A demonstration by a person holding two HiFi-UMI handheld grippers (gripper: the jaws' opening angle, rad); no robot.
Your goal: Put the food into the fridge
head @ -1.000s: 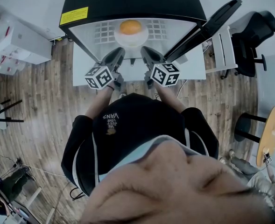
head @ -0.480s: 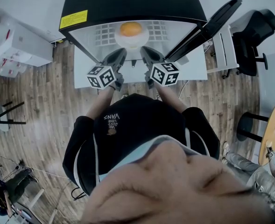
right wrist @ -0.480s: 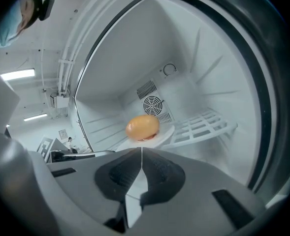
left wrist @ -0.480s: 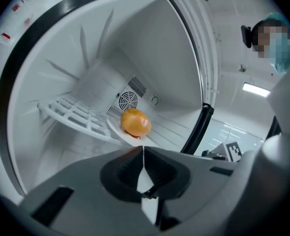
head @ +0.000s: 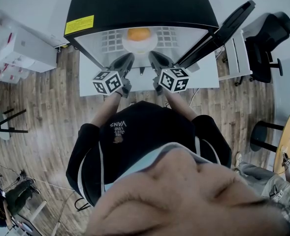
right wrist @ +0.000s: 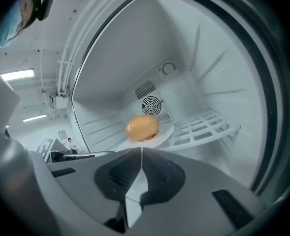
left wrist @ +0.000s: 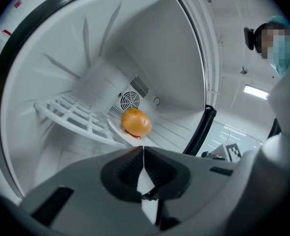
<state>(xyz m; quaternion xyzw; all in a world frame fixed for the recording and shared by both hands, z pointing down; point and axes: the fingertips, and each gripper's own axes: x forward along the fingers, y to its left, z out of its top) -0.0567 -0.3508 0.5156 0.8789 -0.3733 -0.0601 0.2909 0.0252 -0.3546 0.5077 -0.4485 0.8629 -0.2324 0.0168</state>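
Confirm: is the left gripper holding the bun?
No: the left gripper is shut on nothing, and the bun sits on a plate on the fridge shelf.

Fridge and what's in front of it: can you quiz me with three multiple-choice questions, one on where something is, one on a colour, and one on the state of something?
1. Where is the food?
A. on a white plate on the fridge shelf
B. on the floor
C. on top of the fridge

2. What colour is the food?
A. green
B. orange
C. blue

3. How do the jaws of the right gripper stand?
A. wide apart
B. closed on the plate
C. closed together, nothing between them

Answers:
1 A: both gripper views show it resting on the plate on the white wire shelf.
2 B: it looks orange in every view.
3 C: the right gripper view shows the jaws meeting with nothing held.
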